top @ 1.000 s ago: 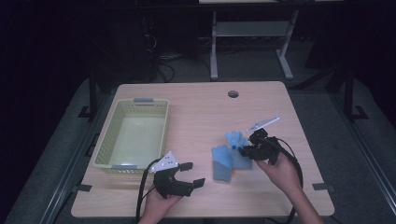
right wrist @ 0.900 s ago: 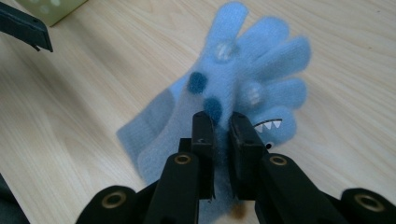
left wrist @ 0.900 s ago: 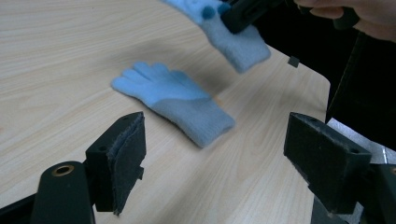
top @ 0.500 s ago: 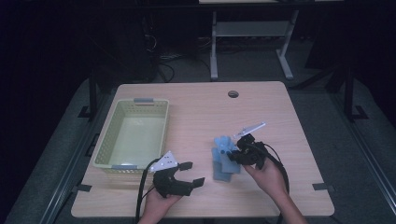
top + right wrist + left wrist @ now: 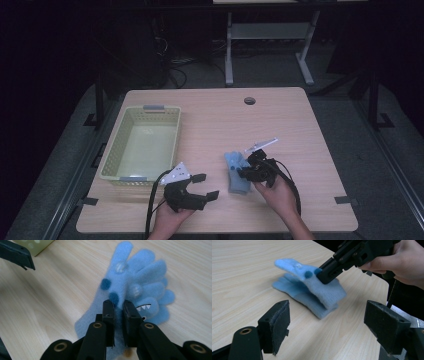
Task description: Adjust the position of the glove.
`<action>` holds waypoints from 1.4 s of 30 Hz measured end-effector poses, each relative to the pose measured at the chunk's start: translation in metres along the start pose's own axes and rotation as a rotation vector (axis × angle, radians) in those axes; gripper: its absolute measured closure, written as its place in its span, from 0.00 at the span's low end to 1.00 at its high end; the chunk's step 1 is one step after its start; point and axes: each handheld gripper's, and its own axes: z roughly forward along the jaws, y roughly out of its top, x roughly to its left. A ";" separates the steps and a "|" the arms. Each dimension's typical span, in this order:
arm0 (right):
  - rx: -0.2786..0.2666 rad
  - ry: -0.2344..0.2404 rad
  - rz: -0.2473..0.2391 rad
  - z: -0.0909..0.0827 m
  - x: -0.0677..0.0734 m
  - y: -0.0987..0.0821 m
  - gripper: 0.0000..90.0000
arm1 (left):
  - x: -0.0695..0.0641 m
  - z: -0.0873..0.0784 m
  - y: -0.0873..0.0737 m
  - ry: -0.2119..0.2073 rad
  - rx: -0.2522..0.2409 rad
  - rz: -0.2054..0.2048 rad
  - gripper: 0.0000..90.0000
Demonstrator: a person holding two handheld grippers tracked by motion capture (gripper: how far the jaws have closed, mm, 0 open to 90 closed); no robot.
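Blue fleece gloves (image 5: 237,172) lay stacked on the wooden counter (image 5: 210,115), the top one pinched in the closed right claw (image 5: 243,168), best lifted slowly while the open left claw (image 5: 206,186) waited empty.

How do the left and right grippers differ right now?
The left gripper has its fingers spread wide with nothing between them; the right gripper has its fingers pinched on the top blue glove. The left one sits near the table's front edge, short of the gloves; the right one is on them, lifting the top glove's edge off the one below. Both are black, hand-held and trail a cable.
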 end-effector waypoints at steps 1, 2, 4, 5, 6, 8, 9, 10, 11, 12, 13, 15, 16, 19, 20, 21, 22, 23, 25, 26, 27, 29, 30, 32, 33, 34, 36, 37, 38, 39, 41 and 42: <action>0.002 0.001 0.011 0.002 0.000 0.000 0.91 | 0.000 0.000 0.000 0.001 0.002 0.002 0.23; 0.004 0.002 0.015 0.003 0.000 -0.001 0.91 | 0.000 0.000 0.000 0.000 0.001 -0.001 0.23; 0.006 -0.002 0.030 0.007 0.000 -0.002 0.90 | 0.000 0.000 0.000 0.001 0.002 0.001 0.23; 0.004 -0.005 0.041 0.008 -0.001 -0.003 0.90 | 0.000 0.000 0.000 0.001 0.002 0.000 0.23; 0.002 -0.010 0.050 0.009 -0.001 -0.003 0.89 | 0.001 0.001 0.000 0.001 0.002 -0.002 0.23; 0.007 -0.019 0.049 0.011 -0.001 -0.004 0.88 | 0.001 0.000 -0.001 0.001 0.002 -0.003 0.23; 0.013 -0.023 0.051 0.014 -0.002 -0.006 0.85 | 0.001 0.001 -0.001 0.001 0.002 -0.003 0.23; 0.013 -0.023 0.051 0.014 -0.002 -0.006 0.85 | 0.001 0.001 -0.001 0.001 0.002 -0.003 0.23; 0.020 -0.023 0.049 0.017 -0.002 -0.008 0.81 | 0.001 0.001 -0.001 0.000 0.003 -0.003 0.23; 0.020 -0.023 0.049 0.017 -0.002 -0.008 0.81 | 0.001 0.001 -0.001 0.000 0.004 -0.005 0.23; 0.024 -0.032 0.044 0.017 -0.001 -0.008 0.78 | 0.001 0.001 -0.001 0.001 0.006 -0.005 0.23; 0.004 -0.038 0.047 0.015 -0.002 -0.008 0.66 | 0.001 0.002 -0.001 0.002 0.007 -0.008 0.23; 0.001 -0.032 0.043 0.013 -0.003 -0.007 0.62 | 0.001 0.002 -0.002 0.002 0.008 -0.008 0.23; -0.029 -0.029 0.040 0.008 -0.003 -0.008 0.63 | 0.001 0.002 -0.002 0.001 0.011 -0.007 0.23; -0.036 -0.027 0.034 0.007 -0.003 -0.009 0.66 | 0.001 0.002 -0.002 0.001 0.011 -0.007 0.23; -0.037 -0.028 0.033 0.006 -0.003 -0.009 0.70 | 0.001 0.003 -0.002 0.001 0.011 -0.007 0.23; -0.037 -0.028 0.033 0.006 -0.003 -0.009 0.70 | 0.001 0.003 -0.002 0.001 0.011 -0.007 0.23; -0.042 -0.012 0.030 0.004 -0.003 -0.010 0.79 | 0.000 0.003 -0.002 0.002 0.014 -0.006 0.23; -0.034 -0.003 0.013 0.006 -0.001 -0.010 0.84 | 0.000 0.004 -0.003 0.001 0.014 -0.011 0.23; -0.034 -0.003 0.013 0.006 -0.001 -0.010 0.84 | 0.000 0.004 -0.003 0.001 0.014 -0.011 0.23; -0.022 0.002 0.002 0.009 0.001 -0.009 0.85 | 0.000 0.004 -0.003 0.001 0.015 -0.012 0.23; -0.015 0.000 -0.006 0.012 0.002 -0.008 0.86 | 0.000 0.004 -0.003 0.000 0.015 -0.012 0.23; 0.007 0.004 -0.008 0.018 0.002 -0.008 0.87 | 0.000 0.004 -0.003 -0.001 0.013 -0.013 0.23; 0.032 0.000 -0.008 0.025 0.002 -0.009 0.87 | 0.000 0.004 -0.003 -0.003 0.012 -0.013 0.23; 0.029 0.003 -0.004 0.027 0.001 -0.009 0.87 | 0.000 0.004 -0.003 -0.002 0.014 -0.013 0.23; 0.029 0.003 -0.004 0.027 0.001 -0.009 0.87 | 0.000 0.004 -0.003 -0.002 0.014 -0.013 0.23; 0.015 0.012 0.005 0.025 0.000 -0.010 0.85 | 0.001 0.004 -0.003 -0.004 0.016 -0.014 0.23; -0.001 0.012 0.002 0.022 0.000 -0.011 0.81 | 0.000 0.005 -0.003 -0.009 0.017 -0.021 0.23; -0.001 0.012 0.002 0.022 0.000 -0.011 0.81 | 0.000 0.005 -0.003 -0.009 0.017 -0.021 0.23; -0.008 0.015 0.009 0.017 -0.001 -0.013 0.79 | 0.000 0.006 -0.003 -0.016 0.014 -0.031 0.23; -0.025 0.023 0.024 0.013 -0.005 -0.015 0.75 | 0.000 0.007 -0.002 -0.014 0.015 -0.033 0.23; -0.025 0.023 0.024 0.013 -0.005 -0.015 0.75 | 0.000 0.007 -0.002 -0.014 0.015 -0.033 0.23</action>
